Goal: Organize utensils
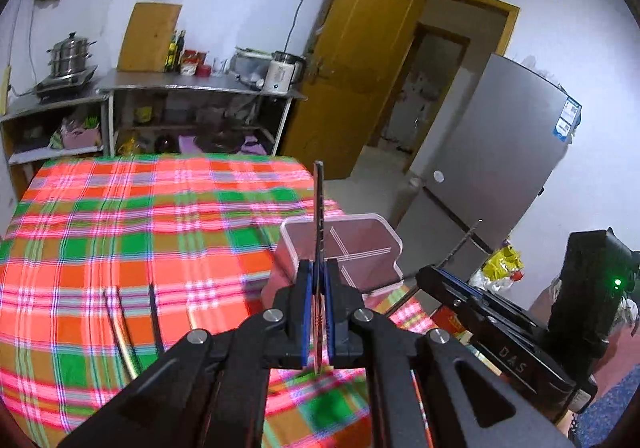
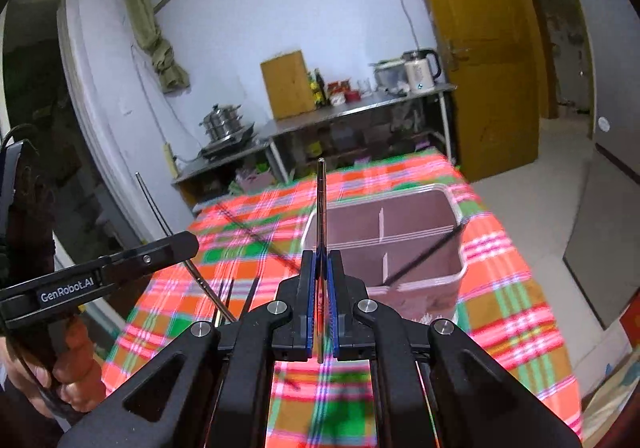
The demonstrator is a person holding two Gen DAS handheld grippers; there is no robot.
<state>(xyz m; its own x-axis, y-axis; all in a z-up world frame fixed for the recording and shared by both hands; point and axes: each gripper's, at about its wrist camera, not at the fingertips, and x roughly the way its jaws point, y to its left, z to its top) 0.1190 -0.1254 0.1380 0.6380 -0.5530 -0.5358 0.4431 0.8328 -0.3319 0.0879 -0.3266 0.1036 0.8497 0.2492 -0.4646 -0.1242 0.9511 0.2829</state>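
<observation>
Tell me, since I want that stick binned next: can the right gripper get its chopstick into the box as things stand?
Probably yes. The right gripper is shut on its chopstick, and the box stands open-topped just ahead on the cloth. One chopstick already leans in it, but the other compartments look free.

free: open plaid tablecloth [image 1: 132, 215] is seen left of the bin | blocked: divided bin [image 2: 416, 232] with a leaning chopstick [image 2: 428, 254]; loose chopsticks [image 1: 156, 320] near the front edge
</observation>
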